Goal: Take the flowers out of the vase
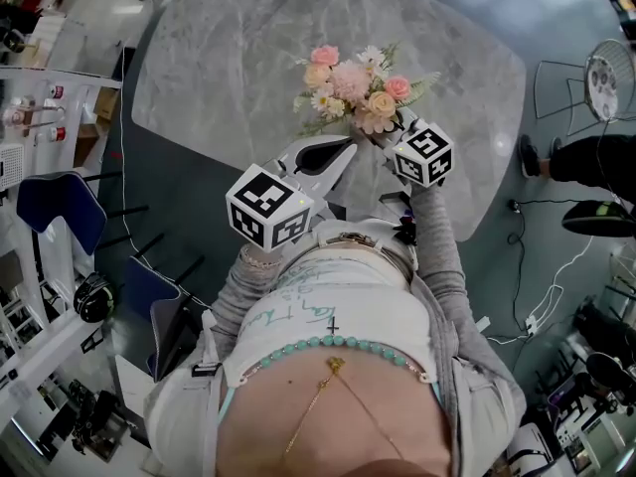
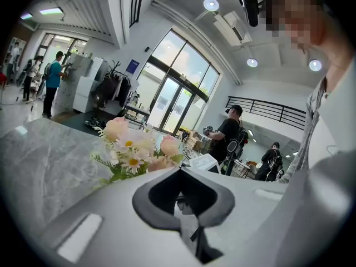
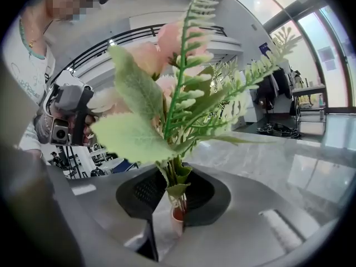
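While the fingers (image 3: 139, 193) of the right gripper (image 3: 175, 199) clamp the upright green stems (image 3: 173, 174) of the pink-and-cream flowers (image 1: 353, 89) just above the small pale vase (image 3: 178, 220), the left gripper (image 1: 338, 155) sits alongside, fingers closed.

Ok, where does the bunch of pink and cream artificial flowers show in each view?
Head view: the bunch of pink and cream artificial flowers is upper centre, over the grey marbled table, the right gripper at its stems.
Left gripper view: flowers left of centre, beyond the jaws.
Right gripper view: flowers fill the centre, stems between the jaws.
Shared landmark: the table.
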A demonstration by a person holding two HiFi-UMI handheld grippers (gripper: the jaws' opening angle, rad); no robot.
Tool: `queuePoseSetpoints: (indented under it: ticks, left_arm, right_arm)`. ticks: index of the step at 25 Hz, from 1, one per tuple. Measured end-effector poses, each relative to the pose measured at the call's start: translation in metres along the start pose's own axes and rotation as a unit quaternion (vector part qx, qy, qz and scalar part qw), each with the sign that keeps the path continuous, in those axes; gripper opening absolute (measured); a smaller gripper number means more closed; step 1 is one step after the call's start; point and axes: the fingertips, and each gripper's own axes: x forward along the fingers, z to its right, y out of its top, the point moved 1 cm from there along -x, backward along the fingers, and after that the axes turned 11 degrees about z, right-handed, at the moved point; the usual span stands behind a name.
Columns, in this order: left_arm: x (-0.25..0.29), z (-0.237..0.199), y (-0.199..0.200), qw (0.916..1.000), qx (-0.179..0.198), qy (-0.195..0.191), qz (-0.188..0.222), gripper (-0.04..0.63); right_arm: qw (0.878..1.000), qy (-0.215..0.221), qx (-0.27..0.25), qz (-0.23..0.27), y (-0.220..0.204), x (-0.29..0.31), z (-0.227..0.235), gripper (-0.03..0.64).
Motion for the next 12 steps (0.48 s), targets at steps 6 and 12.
queuePoseSetpoints:
  ticks: [6,12]
  left_arm:
    - [-0.0032,0.0011,0.0026,1.0000,0.002,-0.002,-0.002,0.001]
    - [-0.0066,0.0029,0.0032,1.0000,0.003,-0.003,-0.003,0.002]
  right_arm:
    - [1.000,-0.004,-0.003,0.001,0.0016,-0.0014,-0.0019,0.094]
    - [1.000,-0.008,-0.009,-0.001,0.0022,-0.0033,-0.0043,0.087]
